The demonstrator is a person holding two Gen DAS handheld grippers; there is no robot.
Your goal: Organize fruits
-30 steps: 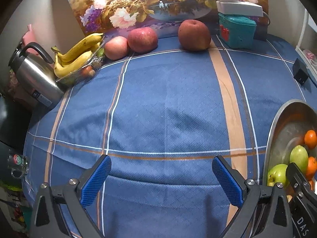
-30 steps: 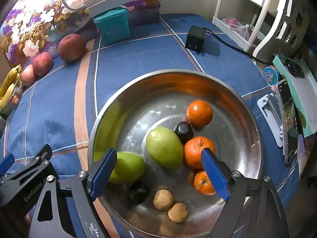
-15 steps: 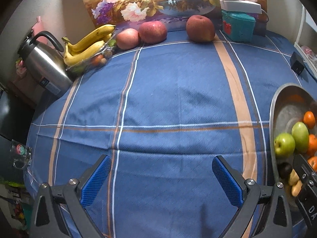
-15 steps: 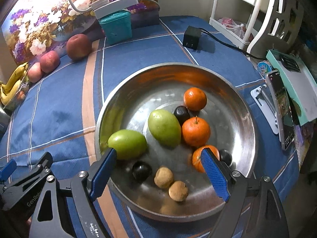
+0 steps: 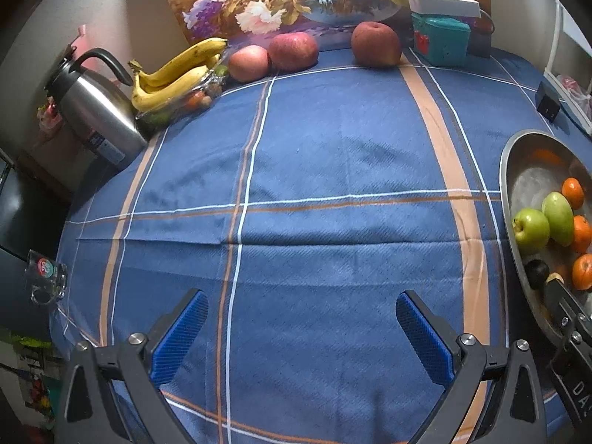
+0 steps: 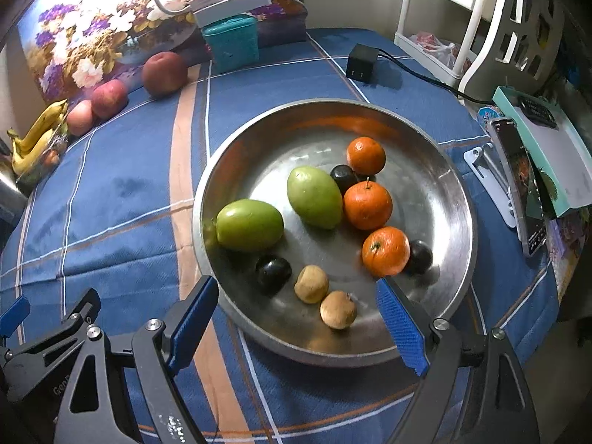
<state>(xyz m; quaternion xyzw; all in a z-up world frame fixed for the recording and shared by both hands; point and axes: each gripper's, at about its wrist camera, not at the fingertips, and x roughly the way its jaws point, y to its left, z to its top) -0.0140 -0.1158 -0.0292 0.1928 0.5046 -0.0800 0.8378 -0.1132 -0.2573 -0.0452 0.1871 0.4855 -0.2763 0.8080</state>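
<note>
Legible markings are few and partial. In the right wrist view, the left gripper (image 6: pixel 14 314) body, left of the right gripper, bears the letters "Gen", cut off. In the left wrist view, the right gripper (image 5: pixel 577 384) body, at far right, bears "DA", cut off. All other labels are unreadable.

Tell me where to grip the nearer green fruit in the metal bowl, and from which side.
Grip the green fruit across its shorter width, at mid-length, probably coming from above with the right gripper. It lies on its side against the bowl's left wall, long axis running left-right, so a sideways approach is blocked by the rim; its top is exposed.
</note>
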